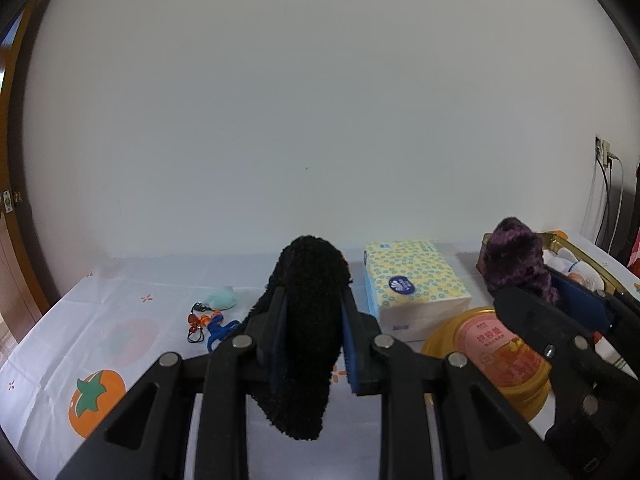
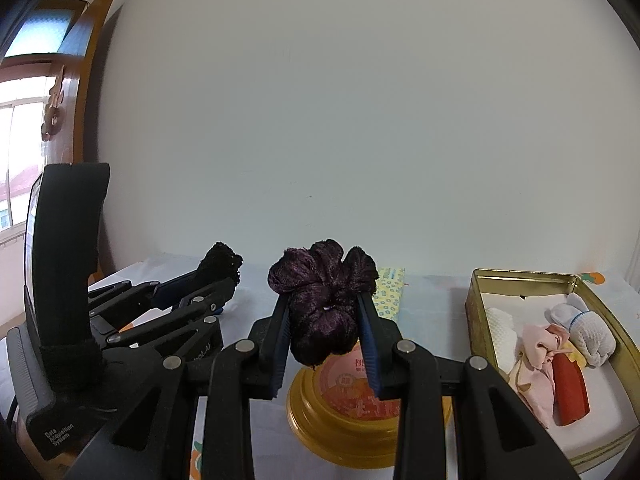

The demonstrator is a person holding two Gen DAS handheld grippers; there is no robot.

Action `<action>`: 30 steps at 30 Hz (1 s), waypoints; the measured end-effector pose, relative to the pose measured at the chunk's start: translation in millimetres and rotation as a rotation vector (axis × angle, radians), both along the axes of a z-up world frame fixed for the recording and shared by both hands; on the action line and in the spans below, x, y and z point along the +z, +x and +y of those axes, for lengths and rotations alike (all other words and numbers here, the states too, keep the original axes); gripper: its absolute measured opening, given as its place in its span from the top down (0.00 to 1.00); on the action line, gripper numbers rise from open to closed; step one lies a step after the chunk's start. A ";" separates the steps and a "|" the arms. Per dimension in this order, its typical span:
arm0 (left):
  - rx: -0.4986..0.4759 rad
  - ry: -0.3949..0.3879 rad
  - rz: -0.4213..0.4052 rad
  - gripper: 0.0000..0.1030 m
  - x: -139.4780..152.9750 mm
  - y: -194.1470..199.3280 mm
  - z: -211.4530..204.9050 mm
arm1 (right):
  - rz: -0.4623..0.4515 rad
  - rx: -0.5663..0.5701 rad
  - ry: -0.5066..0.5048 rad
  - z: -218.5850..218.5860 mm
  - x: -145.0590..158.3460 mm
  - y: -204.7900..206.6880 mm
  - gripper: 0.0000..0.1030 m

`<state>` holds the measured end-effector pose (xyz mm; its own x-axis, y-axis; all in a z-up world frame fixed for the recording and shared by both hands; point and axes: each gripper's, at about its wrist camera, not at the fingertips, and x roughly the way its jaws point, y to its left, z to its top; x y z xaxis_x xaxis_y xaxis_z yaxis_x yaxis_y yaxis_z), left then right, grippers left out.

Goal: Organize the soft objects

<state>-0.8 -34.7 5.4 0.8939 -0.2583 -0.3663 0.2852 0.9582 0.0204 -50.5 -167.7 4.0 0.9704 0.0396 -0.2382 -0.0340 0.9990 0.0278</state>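
Plain white wall [image 1: 320, 120] filling view; wooden door frame [image 2: 86, 92] standing at nine o'clock; daylight coming through window [image 2: 20, 120]; wall socket [image 1: 603, 152] with cables sitting at three o'clock.

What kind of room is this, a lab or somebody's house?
Most likely a home. The table wears a fruit-print cloth, with a tissue pack and a gold tin of rolled socks on it. A wooden window frame stands beside the plain wall.
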 end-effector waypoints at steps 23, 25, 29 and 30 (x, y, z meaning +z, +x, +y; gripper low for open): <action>-0.091 -0.004 -0.021 0.78 -0.6 -24.5 -27.4 | -0.020 -0.022 -0.030 -21.7 3.8 -35.6 0.67; -0.097 -0.006 -0.020 0.78 -0.1 -26.7 -30.6 | -0.023 -0.029 -0.034 -19.3 7.1 -44.6 0.67; -0.096 -0.001 -0.024 0.78 -0.5 -27.5 -35.8 | -0.027 -0.046 -0.036 -28.0 10.1 -52.3 0.67; -0.095 -0.001 -0.025 0.78 -0.1 -29.1 -37.6 | -0.028 -0.051 -0.036 -30.5 10.5 -53.9 0.67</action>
<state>-29.9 -72.4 5.4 0.8743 -0.3426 -0.3438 0.3741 0.9270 0.0277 -104.4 -198.2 14.5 0.9772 -0.0182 -0.2117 0.0168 0.9998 -0.0082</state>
